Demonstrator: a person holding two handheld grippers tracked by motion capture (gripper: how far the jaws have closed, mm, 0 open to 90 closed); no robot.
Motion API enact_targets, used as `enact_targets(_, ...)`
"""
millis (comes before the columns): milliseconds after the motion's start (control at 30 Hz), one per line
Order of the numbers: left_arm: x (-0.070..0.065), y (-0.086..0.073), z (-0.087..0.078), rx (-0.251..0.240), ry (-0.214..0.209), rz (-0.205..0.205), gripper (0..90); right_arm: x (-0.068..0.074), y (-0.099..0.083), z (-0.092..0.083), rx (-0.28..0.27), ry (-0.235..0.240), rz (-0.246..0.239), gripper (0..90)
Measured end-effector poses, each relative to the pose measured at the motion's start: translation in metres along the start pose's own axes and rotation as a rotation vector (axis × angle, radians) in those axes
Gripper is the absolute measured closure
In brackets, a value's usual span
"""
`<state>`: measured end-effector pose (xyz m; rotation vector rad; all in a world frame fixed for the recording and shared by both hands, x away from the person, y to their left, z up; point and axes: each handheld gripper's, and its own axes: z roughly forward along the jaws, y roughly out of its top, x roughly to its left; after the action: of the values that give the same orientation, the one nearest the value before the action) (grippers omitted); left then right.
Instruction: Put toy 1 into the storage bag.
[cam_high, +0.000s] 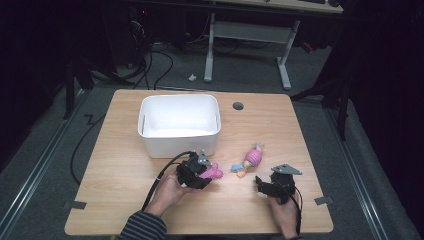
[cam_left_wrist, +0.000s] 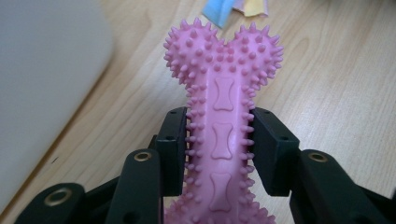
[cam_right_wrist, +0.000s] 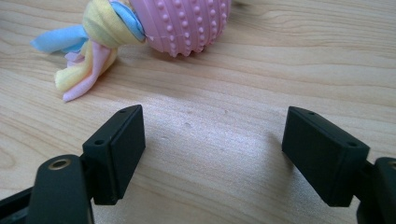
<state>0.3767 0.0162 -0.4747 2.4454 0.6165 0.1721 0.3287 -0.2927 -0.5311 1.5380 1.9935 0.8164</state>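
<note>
A pink bone is gripped between the left gripper's fingers; the right gripper's fingers are held open, a ball toy lying beyond them.

A lab: dark curtains, floor cables, wooden table on carpet.

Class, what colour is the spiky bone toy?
Pink, clearest in the left gripper view: the spiky bone toy.

Light wooden table with a white bin and a pink cloth-tailed ball toy.
</note>
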Motion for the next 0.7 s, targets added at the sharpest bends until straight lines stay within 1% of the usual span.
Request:
enact_targets(200, 0.010, -0.009, -0.022, -0.056, 0.001, -0.051, 58.9, 0.000, 0.000, 0.000, 0.000, 0.000, 0.002, 21.3)
enact_targets(333, 0.014, -0.014, -0.037, -0.082, 0.008, -0.066, 58.9, 0.000, 0.000, 0.000, 0.001, 0.000, 0.002, 21.3)
enact_targets(433, 0.018, -0.017, -0.047, -0.094, 0.018, -0.077, 58.8, 0.000, 0.000, 0.000, 0.001, 0.000, 0.004, 21.3)
enact_targets(600, 0.022, -0.021, -0.058, -0.101, 0.029, -0.086, 58.8, 0.000, 0.000, 0.000, 0.000, 0.000, 0.003, 21.3)
enact_targets(700, 0.025, -0.025, -0.067, -0.109, 0.037, -0.098, 58.8, 0.000, 0.000, 0.000, 0.000, -0.001, 0.004, 21.3)
